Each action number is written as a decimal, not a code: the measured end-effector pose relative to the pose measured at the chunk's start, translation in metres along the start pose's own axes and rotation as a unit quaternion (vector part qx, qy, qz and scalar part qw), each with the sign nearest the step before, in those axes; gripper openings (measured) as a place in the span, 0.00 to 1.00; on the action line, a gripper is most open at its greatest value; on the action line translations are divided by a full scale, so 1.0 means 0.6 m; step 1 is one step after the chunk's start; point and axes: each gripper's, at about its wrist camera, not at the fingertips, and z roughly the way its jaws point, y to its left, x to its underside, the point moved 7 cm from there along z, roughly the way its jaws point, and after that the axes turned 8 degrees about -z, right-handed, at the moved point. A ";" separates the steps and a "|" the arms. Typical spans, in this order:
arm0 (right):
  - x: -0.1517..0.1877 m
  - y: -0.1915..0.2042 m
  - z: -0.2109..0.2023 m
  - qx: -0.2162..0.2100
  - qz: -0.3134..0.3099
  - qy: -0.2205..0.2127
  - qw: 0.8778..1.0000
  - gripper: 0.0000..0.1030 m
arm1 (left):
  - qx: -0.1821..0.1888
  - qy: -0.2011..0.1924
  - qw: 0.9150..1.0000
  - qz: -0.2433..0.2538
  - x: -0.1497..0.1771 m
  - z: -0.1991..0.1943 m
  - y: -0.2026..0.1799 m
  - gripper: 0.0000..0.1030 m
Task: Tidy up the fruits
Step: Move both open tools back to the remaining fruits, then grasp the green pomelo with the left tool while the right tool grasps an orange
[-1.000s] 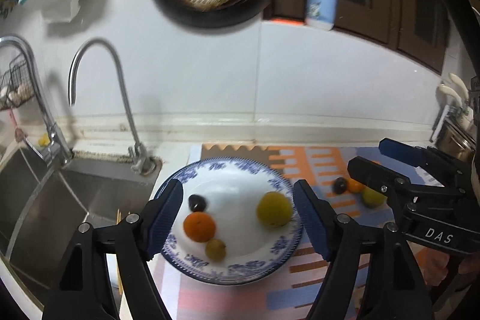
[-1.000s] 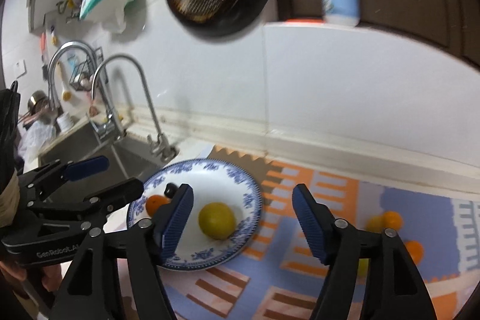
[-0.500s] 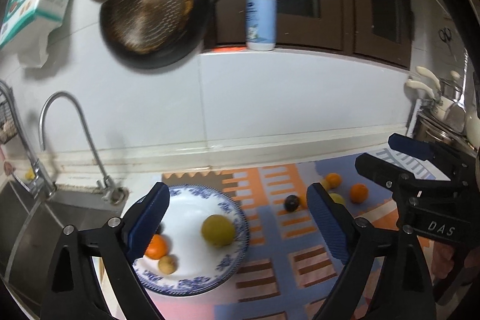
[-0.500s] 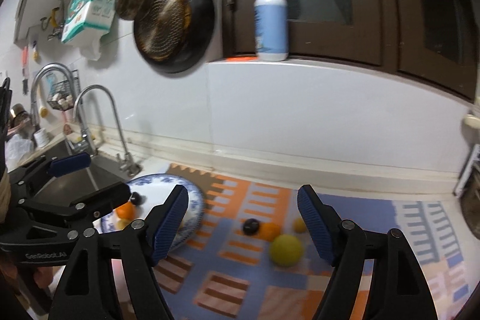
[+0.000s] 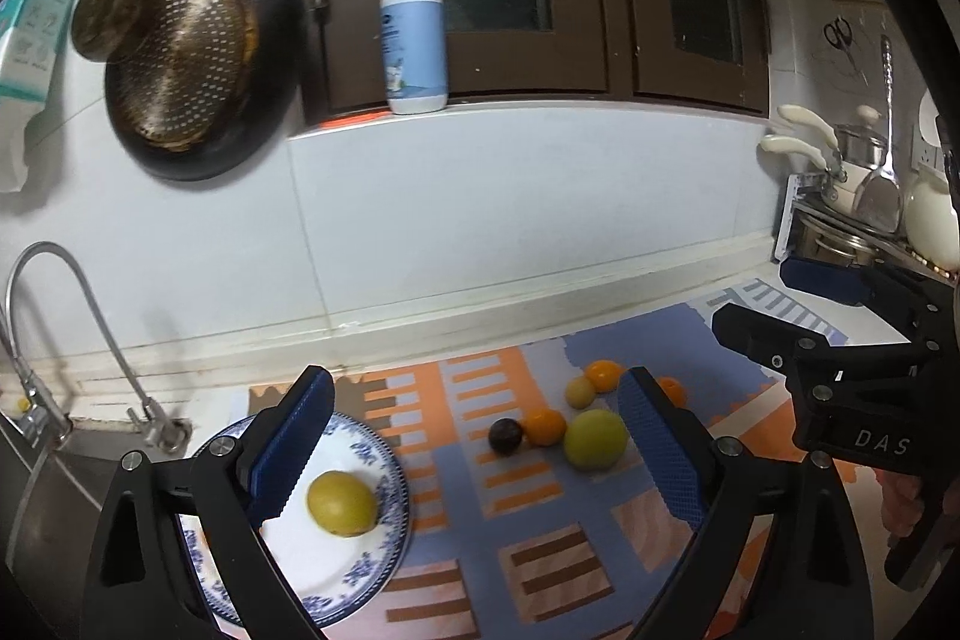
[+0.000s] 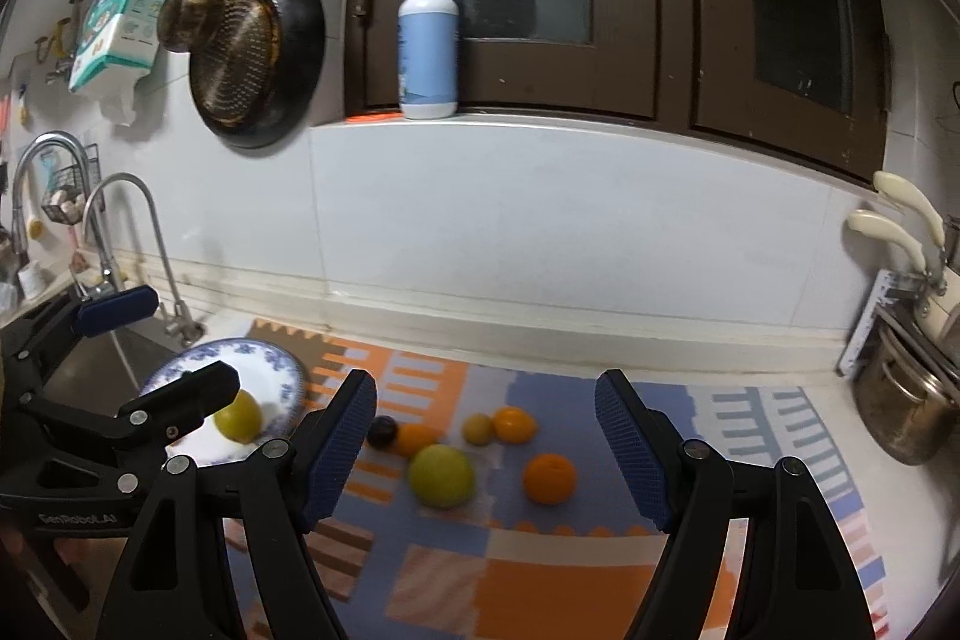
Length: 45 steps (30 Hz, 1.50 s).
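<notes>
A blue-patterned white plate [image 5: 393, 514] [image 6: 288, 370] holds a yellow fruit [image 5: 341, 502] [image 6: 239, 415] at the mat's left end. Loose on the mat lie a big green-yellow fruit [image 5: 595, 439] [image 6: 441, 475], a dark plum [image 5: 504, 435] [image 6: 382, 430], several oranges [image 5: 543, 426] [image 6: 549, 478] and a small yellow fruit [image 5: 581, 391] [image 6: 478, 427]. My left gripper [image 5: 474, 454] is open and empty above the mat between plate and loose fruit. My right gripper [image 6: 486, 451] is open and empty, above the loose fruit.
A sink with a curved tap [image 5: 66, 316] [image 6: 129, 244] lies left of the plate. Pots [image 6: 900, 400] and utensils stand at the right. A soap bottle [image 5: 414, 34] stands on the window ledge; a pan [image 5: 198, 64] hangs on the wall. A patterned mat [image 5: 540, 550] covers the counter.
Both grippers have drawn back from the plate and swung right, so the loose fruit on the mat now lies between the fingers. Both stay open and empty.
</notes>
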 end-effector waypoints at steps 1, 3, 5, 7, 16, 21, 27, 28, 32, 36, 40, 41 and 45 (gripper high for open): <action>0.002 -0.003 0.003 0.000 0.000 0.002 1.000 0.74 | 0.001 0.000 1.000 0.002 0.002 0.005 -0.005 0.94; 0.010 -0.013 0.009 0.002 0.000 0.008 1.000 0.74 | 0.004 0.002 1.000 0.005 0.006 0.016 -0.014 0.94; 0.018 -0.020 0.015 0.003 -0.001 0.014 1.000 0.74 | 0.007 0.007 1.000 0.010 0.013 0.030 -0.023 0.94; 0.028 -0.027 0.025 0.002 -0.002 0.022 1.000 0.74 | 0.009 0.013 1.000 0.015 0.020 0.042 -0.031 0.94; 0.076 -0.051 0.075 -0.012 0.000 0.062 0.998 0.74 | 0.029 0.059 0.997 0.043 0.066 0.109 -0.067 0.93; 0.100 -0.058 0.103 -0.022 0.001 0.082 0.996 0.74 | 0.047 0.080 0.994 0.051 0.089 0.140 -0.082 0.93; 0.125 -0.062 0.139 -0.037 0.005 0.105 0.994 0.73 | 0.076 0.102 0.990 0.053 0.108 0.168 -0.098 0.79; 0.129 -0.062 0.144 -0.039 0.006 0.109 0.993 0.73 | 0.079 0.107 0.990 0.054 0.111 0.172 -0.100 0.75; 0.146 -0.064 0.165 -0.049 0.009 0.125 0.991 0.71 | 0.089 0.130 0.986 0.054 0.122 0.189 -0.107 0.63; 0.161 -0.063 0.187 -0.065 0.008 0.145 0.987 0.65 | 0.098 0.148 0.983 0.053 0.131 0.203 -0.115 0.57; 0.174 -0.063 0.203 -0.074 0.012 0.156 0.985 0.60 | 0.101 0.160 0.980 0.056 0.137 0.213 -0.120 0.50; 0.175 -0.062 0.206 -0.077 0.013 0.158 0.984 0.59 | 0.101 0.162 0.980 0.057 0.139 0.215 -0.121 0.49; 0.178 -0.060 0.217 -0.082 0.014 0.162 0.983 0.54 | 0.096 0.170 0.979 0.060 0.146 0.224 -0.120 0.47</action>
